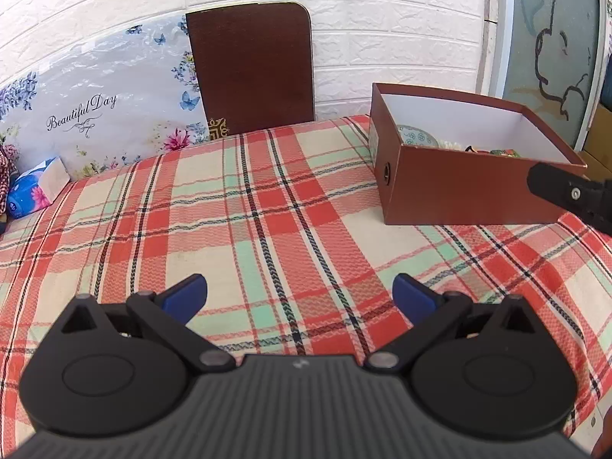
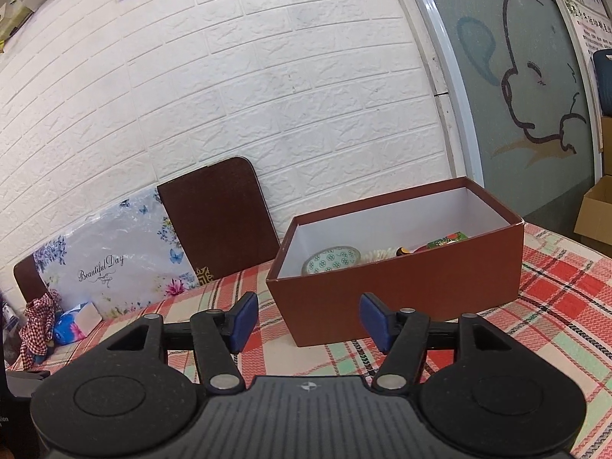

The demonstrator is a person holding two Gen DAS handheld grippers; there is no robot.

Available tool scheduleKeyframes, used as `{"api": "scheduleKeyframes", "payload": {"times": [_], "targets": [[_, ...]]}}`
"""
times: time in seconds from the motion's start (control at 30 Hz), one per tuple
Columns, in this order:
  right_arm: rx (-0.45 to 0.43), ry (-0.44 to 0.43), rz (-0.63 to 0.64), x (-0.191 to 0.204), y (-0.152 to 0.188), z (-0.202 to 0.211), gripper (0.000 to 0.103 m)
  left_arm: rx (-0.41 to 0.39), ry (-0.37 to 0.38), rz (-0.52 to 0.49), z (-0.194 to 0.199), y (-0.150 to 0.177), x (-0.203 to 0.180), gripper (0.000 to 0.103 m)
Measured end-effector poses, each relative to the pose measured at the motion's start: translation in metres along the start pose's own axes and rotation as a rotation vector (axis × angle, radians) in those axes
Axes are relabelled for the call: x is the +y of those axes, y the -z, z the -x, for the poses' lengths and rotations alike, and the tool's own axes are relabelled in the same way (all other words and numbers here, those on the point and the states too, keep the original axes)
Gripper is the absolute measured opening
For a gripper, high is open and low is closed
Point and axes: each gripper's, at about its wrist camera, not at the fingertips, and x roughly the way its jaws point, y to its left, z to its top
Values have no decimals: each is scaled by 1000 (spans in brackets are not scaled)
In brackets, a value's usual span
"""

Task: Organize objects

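A brown box [image 2: 401, 298], white inside, holds a patterned dish [image 2: 331, 259] and small items. The left hand-held gripper [image 1: 300, 296] gapes wide and empty over the plaid worktop [image 1: 267, 206]; the right hand-held gripper [image 2: 308, 321], box at twelve o'clock, stands partly spread, empty.

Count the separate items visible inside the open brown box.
4 at least: a patterned teal dish at the left, a white frilly item beside it, a dark bottle top, and a green packet at the right. The box wall may hide more.

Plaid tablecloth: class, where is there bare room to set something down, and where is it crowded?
Free: the broad plaid tablecloth between the tissue pack and the brown box, back to the leaning boards. Crowded: inside the box and the tissue-pack corner.
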Motion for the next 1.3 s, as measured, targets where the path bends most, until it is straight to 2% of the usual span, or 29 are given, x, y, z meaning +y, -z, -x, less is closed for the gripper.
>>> {"api": "scheduleKeyframes", "payload": {"times": [0.5,0.67,0.87,1.3], "targets": [[-14,8,-14,4,0,3,64,-9,-24,-15,5,1,-1,103],[-11,4,-18,1,-1,3,64,2,-40,-26,4,2,-5,103],[-15,7,-33,-4,-1,3,65,30,-21,-18,1,1,-6,103],[27,1,-58,-15,8,-8,65,61,-39,-36,-8,3,-10,103]]}}
